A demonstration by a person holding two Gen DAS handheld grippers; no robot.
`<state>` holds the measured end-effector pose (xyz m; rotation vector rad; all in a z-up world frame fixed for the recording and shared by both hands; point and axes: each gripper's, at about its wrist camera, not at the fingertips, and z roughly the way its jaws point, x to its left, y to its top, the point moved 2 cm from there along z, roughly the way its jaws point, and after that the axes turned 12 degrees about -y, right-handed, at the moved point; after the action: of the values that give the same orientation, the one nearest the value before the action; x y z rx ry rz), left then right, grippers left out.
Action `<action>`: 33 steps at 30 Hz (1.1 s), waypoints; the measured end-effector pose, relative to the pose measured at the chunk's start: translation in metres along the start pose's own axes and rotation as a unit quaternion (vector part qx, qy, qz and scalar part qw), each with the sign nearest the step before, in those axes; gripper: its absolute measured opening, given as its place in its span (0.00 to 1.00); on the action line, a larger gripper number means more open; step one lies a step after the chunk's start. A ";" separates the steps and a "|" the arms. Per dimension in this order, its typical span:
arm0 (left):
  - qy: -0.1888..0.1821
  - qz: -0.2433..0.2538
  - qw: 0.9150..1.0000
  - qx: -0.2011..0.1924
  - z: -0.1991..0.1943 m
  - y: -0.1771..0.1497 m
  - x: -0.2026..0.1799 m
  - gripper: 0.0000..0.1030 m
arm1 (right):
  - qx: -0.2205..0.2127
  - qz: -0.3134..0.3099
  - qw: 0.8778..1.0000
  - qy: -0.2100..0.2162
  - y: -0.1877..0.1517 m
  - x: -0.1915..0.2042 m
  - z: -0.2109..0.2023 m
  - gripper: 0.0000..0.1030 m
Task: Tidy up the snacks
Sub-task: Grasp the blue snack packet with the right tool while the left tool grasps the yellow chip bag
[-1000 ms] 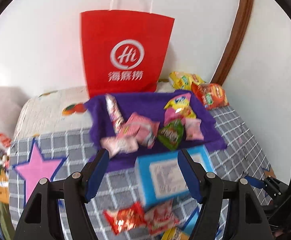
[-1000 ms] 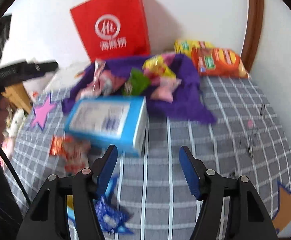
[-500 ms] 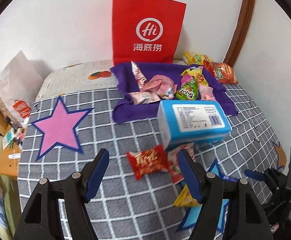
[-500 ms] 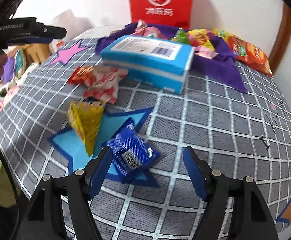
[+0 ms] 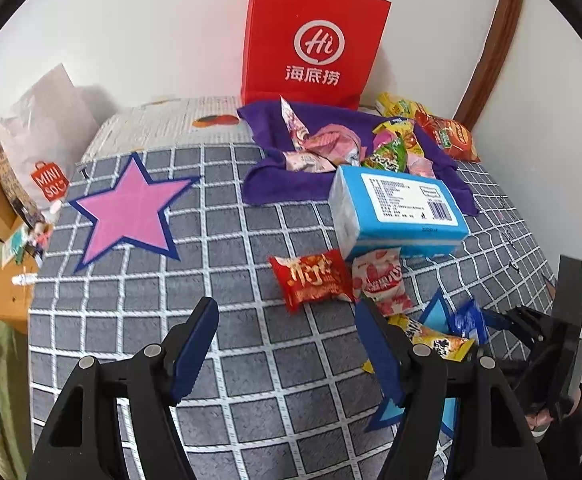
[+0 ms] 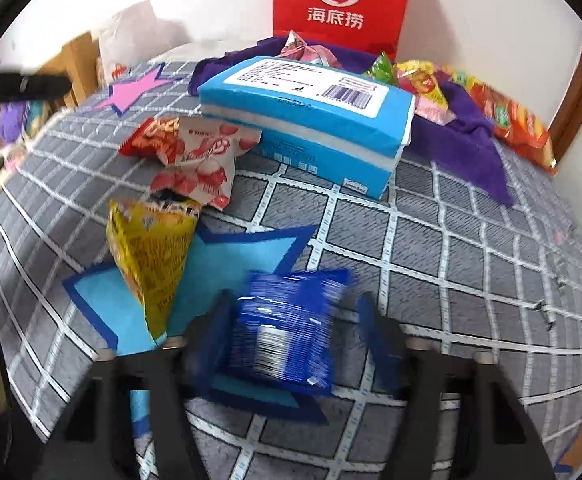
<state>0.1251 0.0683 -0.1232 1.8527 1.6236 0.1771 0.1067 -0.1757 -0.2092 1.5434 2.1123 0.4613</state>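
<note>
Thing in hand: a small blue foil snack packet with a barcode (image 6: 287, 328) is seen between the jaws of the right tool (image 6: 291, 336), over the light-blue star printed on the grey checked bedcover (image 6: 471, 264).
Right tool: its jaws are closing about the blue packet; the view is blurred, so firm contact of the pads cannot be told.
Left tool: the left tool (image 5: 287, 344) is held about half open and empty above the bedcover, the loose snacks lying just ahead of it.
Handling, judged: the packet is taken to be light, thin, crinkly and slippery; its contents may crush, so only a moderate squeeze is advised.
Where to hold, judged: the packet is best taken across its middle or by a sealed end seam.
Nearby snacks: a yellow triangular packet (image 6: 151, 256) lies just beside it; a red wrapped sweet packet (image 5: 311, 280) and a pink-and-white strawberry packet (image 5: 383, 280) lie against a blue tissue pack (image 5: 395, 212).
Likely goal: the purple cloth (image 5: 267, 184), with snacks gathered before a red paper bag (image 5: 315, 40).
</note>
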 end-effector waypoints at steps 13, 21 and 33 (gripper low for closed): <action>-0.079 0.065 0.994 0.039 0.034 -0.021 -0.076 0.75 | 0.006 0.122 0.992 -0.038 -0.005 -0.063 -0.015 0.42; -0.094 0.075 0.990 0.079 0.065 -0.033 -0.101 0.75 | 0.011 0.160 0.986 -0.044 -0.021 -0.089 -0.022 0.42; -0.087 0.068 0.989 0.103 0.090 -0.046 -0.094 0.72 | 0.025 0.150 0.988 -0.037 -0.028 -0.082 -0.013 0.42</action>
<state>0.1116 -0.0522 -0.1886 2.0727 1.4425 -0.0956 0.0982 -0.2625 -0.1984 1.8881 1.8565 0.4475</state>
